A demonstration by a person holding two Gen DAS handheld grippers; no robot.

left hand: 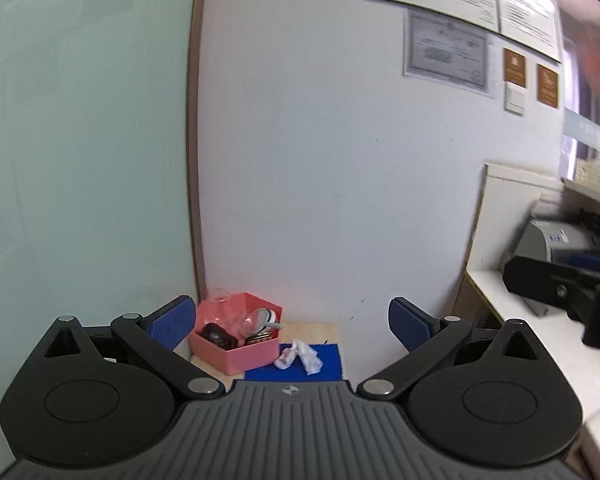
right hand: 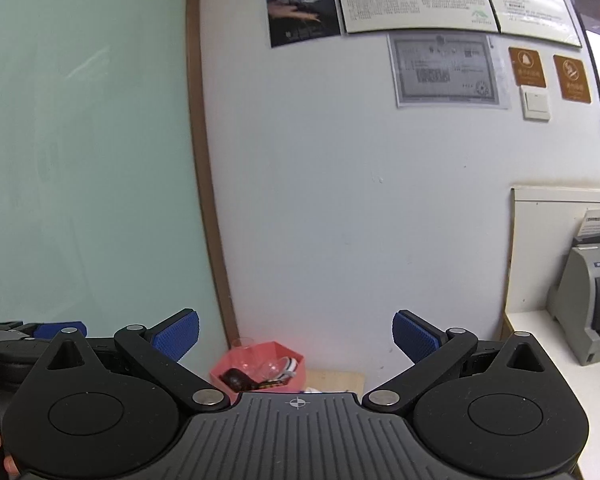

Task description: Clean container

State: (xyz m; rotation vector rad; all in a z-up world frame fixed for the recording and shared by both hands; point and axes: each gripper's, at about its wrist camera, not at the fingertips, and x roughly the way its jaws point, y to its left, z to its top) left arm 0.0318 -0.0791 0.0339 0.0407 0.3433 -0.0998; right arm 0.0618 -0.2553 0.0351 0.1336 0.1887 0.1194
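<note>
Container (left hand: 240,334) of pink card or plastic, hexagonal and open-topped, sits at the back left of a small wooden table (left hand: 324,330), close to the white wall (left hand: 320,180); one flat side faces the left wrist camera and no long axis is evident. Inside lie clear glasses (left hand: 236,314) tipped on their sides, a dark object (left hand: 219,335) and other small items too blurred to name. Just right of it a crumpled white tissue (left hand: 300,356) rests on a blue cloth (left hand: 324,364). The left gripper (left hand: 292,322) and right gripper (right hand: 296,338) both hang above with blue pads spread wide, holding nothing. Wall notices (right hand: 448,72) and brown signs (right hand: 528,68) carry writing too blurred to read
</note>
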